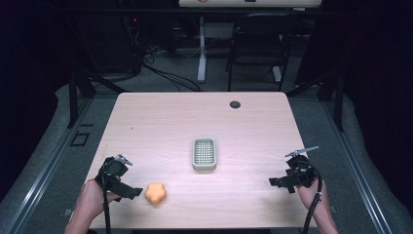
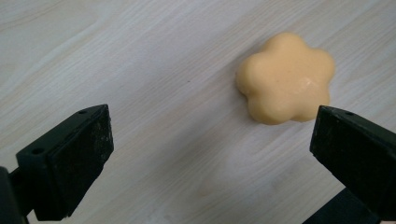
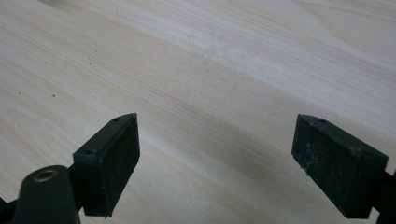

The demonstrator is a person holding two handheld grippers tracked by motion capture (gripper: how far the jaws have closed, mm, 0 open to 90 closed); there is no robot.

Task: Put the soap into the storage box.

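Near the table's front edge, left tool (image 1: 135, 191) wide beside orange flower-shaped piece (image 1: 155, 193); right tool (image 1: 279, 183) wide.

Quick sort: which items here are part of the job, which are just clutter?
In play:
- orange flower-shaped soap, on the table just ahead of the open left gripper
- grey slotted soap dish, mid-table, a likely destination

Lying about:
- right gripper, open, over bare table
- black grommet at the far edge
- black chair beyond the table

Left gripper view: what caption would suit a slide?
Open left gripper nears a flower-shaped orange soap lying on the wooden table.
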